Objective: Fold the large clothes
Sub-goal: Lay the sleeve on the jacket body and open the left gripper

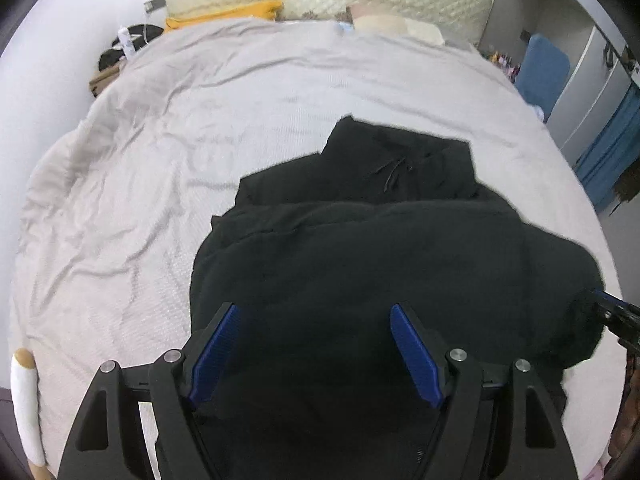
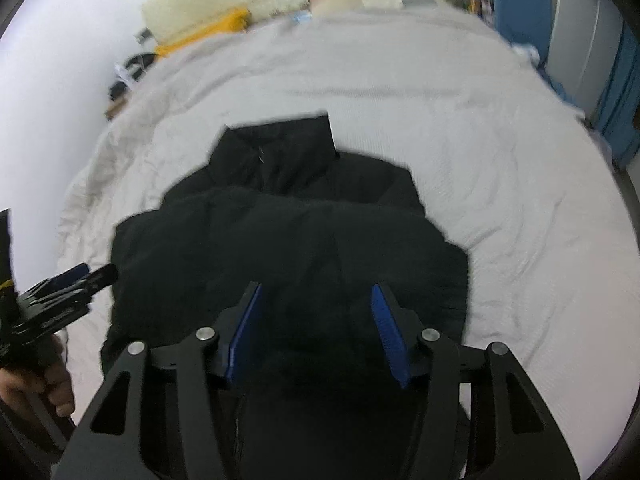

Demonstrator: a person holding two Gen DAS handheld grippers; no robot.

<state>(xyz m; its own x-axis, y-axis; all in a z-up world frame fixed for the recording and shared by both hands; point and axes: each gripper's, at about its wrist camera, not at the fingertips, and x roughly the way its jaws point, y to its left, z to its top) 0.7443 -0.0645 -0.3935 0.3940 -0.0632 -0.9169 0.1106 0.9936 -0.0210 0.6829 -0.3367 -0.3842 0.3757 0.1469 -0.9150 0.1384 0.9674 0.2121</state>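
Both tools, left [image 1: 314,350] and right [image 2: 316,330], hang released over the black jacket [image 1: 360,248], folded, collar flat.

Jacket's [image 2: 288,248] near hem behind fingers [image 2: 246,332]

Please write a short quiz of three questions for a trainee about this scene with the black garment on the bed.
1. True or false: the black jacket lies on a grey bedsheet.
2. Which colour is the cloth near the headboard? A) yellow B) red C) green
3. Fill in: the jaws of the left gripper and the right gripper stand ____, with nothing clamped.

Key: 1 true; 2 A; 3 open.
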